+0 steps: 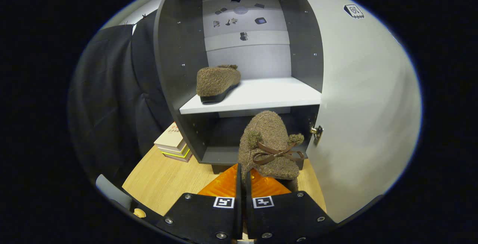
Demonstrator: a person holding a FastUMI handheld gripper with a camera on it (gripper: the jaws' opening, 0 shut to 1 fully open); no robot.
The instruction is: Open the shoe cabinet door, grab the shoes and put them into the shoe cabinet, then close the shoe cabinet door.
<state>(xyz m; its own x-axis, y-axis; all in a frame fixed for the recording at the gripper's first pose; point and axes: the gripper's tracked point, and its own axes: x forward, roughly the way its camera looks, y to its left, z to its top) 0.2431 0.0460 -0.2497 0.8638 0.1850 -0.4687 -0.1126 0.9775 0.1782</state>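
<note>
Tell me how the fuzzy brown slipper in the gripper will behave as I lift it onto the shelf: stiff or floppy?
The slipper looks soft and fleecy, so probably light. The gripper seems to pinch only its thin heel edge, so the toe may droop or swing. Its fuzzy fabric should resist slipping. The dark sole of the other slipper on the shelf suggests some stiffness underneath.

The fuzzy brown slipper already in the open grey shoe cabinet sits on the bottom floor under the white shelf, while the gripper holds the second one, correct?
Not quite. The gripper view shows the fuzzy brown slipper resting on top of the white shelf of the open grey shoe cabinet, not under it. The gripper does hold the second slipper with the bow.
</note>
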